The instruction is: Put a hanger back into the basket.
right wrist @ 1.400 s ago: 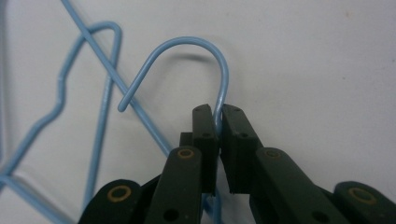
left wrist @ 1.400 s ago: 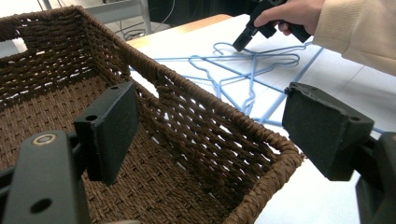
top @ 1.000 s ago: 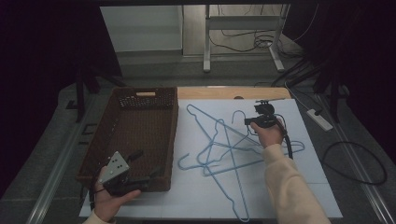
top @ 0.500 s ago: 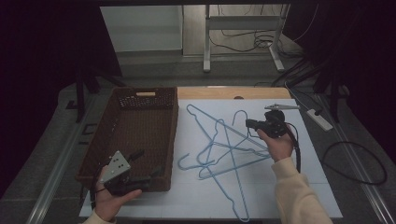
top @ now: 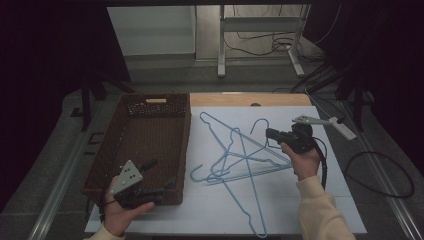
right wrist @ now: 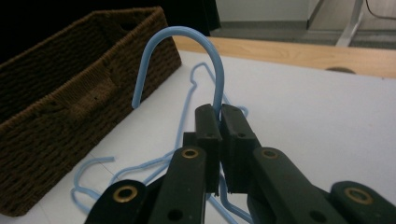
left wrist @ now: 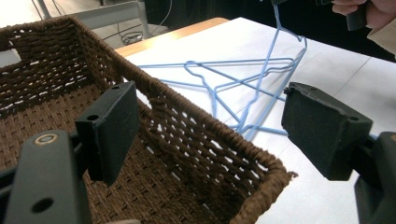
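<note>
Between the pinched jaws of the right hand-held gripper (right wrist: 219, 122) rises a thin, pale-blue wire hanger (right wrist: 205, 44), hook curving over.

One brown wicker basket (top: 150, 145) sits at the left of the white sheet (top: 310, 200), and that sheet is a single one. Right of the basket lie blue wire hangers (top: 240, 160), tangled together: three by my count, though the overlap makes that hard to fix. Two grippers: one (top: 160, 175) at the basket's near corner, one (top: 270, 133) right of the basket.
</note>
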